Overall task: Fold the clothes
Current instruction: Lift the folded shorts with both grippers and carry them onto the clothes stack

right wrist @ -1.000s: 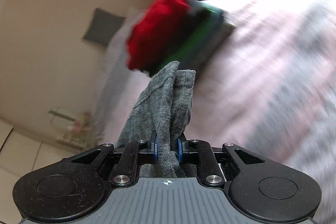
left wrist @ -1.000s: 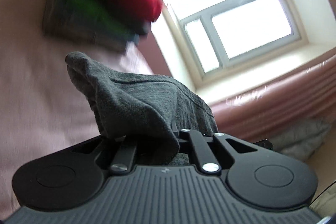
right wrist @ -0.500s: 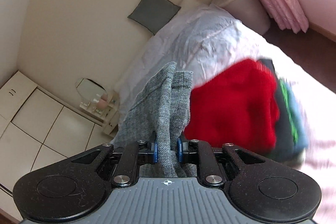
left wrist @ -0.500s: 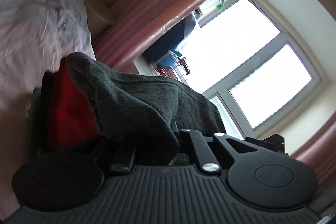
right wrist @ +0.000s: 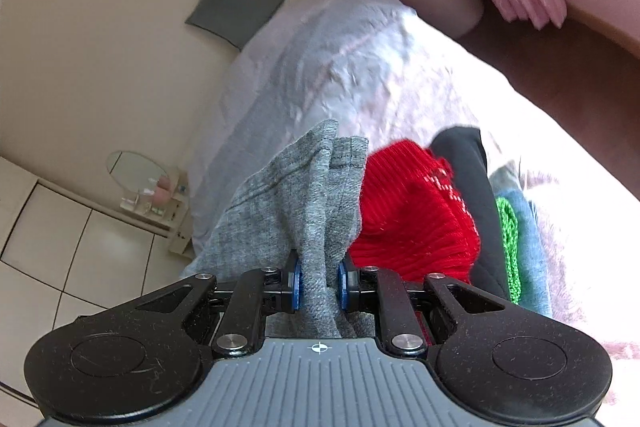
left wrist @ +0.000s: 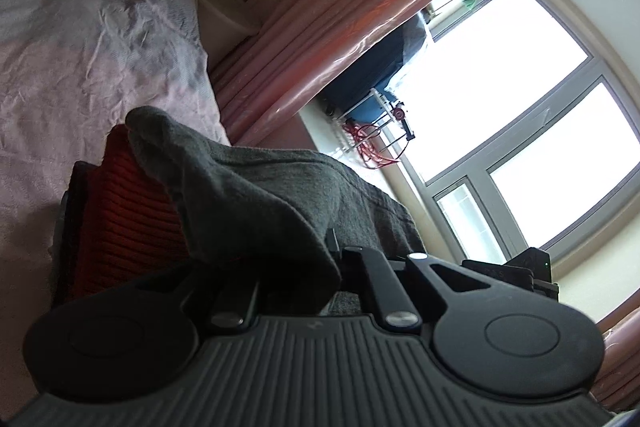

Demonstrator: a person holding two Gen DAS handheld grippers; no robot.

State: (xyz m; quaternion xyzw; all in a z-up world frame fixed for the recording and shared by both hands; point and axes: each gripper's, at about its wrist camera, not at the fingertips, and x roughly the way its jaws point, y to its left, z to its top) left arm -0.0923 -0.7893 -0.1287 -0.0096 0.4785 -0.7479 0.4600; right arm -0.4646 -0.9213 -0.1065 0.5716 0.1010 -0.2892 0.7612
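Left wrist view: a grey garment (left wrist: 256,199) drapes over the left gripper (left wrist: 304,279), covering its fingertips, so whether the jaws grip the cloth cannot be told. The fabric rises from the jaws and peaks ahead and to their left. Left of the jaws, partly under the grey cloth, lies a red knitted garment (left wrist: 120,223) on a dark folded layer, resting on a bed (left wrist: 80,47) with a pale pink, creased cover. Ahead and to the right of the jaws hang pink curtains (left wrist: 340,39) beside a bright window (left wrist: 520,131).

Right wrist view: the right gripper (right wrist: 319,287) is clamped on the same grey garment (right wrist: 304,211), a bunched fold pinched between its blue pads (right wrist: 296,285) and standing up ahead of the jaws. Just right of the jaws sits a stack of folded clothes (right wrist: 492,227), red knit on top, then black, green and blue layers, on the bed (right wrist: 340,67). Far ahead to the left, a grey cushion (right wrist: 236,1) leans at the wall.
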